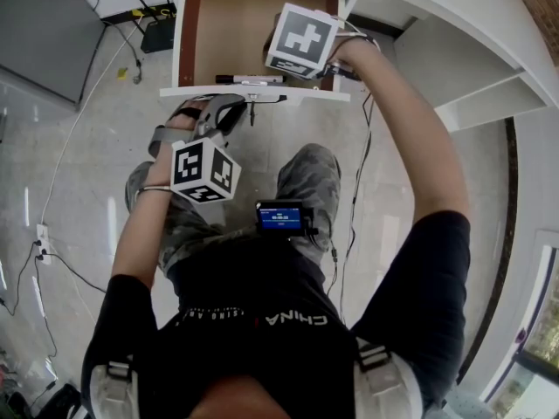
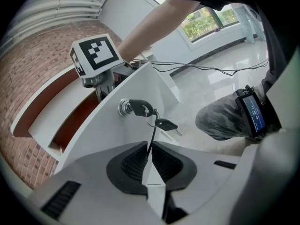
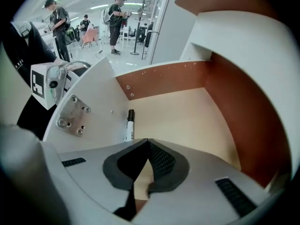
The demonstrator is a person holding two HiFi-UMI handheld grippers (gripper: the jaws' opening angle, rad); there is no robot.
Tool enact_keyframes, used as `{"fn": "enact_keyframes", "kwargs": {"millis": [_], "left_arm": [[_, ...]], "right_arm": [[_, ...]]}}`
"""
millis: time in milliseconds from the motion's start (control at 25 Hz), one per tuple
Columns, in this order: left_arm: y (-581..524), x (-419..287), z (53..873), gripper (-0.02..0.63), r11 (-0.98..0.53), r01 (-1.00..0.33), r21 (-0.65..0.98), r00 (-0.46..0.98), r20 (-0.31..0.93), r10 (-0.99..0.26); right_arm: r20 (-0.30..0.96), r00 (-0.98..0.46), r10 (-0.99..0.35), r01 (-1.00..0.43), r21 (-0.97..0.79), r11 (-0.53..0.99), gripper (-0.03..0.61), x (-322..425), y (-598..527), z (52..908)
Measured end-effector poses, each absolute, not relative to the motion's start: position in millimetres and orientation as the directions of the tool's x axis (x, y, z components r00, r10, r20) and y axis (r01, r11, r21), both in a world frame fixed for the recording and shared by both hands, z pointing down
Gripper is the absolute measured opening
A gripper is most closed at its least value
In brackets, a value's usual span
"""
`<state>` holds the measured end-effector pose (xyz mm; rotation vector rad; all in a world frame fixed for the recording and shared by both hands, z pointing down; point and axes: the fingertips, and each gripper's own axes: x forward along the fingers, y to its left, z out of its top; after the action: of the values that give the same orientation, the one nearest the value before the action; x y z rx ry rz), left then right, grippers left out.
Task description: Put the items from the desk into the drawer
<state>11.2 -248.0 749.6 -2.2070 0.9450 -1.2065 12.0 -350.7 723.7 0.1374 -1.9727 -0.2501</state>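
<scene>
The white drawer [image 1: 229,24] stands pulled open, its bottom brown. A black-and-white marker [image 1: 250,78] lies inside along the front panel, and the same marker [image 3: 129,125] shows in the right gripper view. My right gripper [image 1: 301,42] is inside the drawer [image 3: 183,116], and this gripper [image 3: 149,144] is shut with nothing between its pads. A key [image 2: 137,107] sits in the lock of the drawer front [image 2: 105,135], and a second key [image 2: 166,124] dangles from its ring. My left gripper [image 2: 150,150] is shut on a thin black cord [image 2: 152,135] hanging from that ring. This left gripper [image 1: 227,112] sits just below the front panel.
The white desk [image 1: 454,33] curves along the right above the drawer. Cables and a power strip [image 1: 42,234] lie on the shiny floor at left, with a black box [image 1: 159,35] near the wall. A small screen device [image 1: 281,216] hangs at the person's waist. People stand far off [image 3: 115,18].
</scene>
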Motion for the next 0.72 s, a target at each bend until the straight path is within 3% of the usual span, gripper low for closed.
{"fn": "enact_keyframes", "kwargs": {"millis": [720], "left_arm": [[-251.1, 6.5, 706.5, 0.038, -0.783, -0.375, -0.495, 0.448, 0.643, -0.621]], "right_arm": [[0.719, -0.594, -0.361, -0.102, 0.378, 0.920, 0.017, 48.9, -317.1, 601.3]]}}
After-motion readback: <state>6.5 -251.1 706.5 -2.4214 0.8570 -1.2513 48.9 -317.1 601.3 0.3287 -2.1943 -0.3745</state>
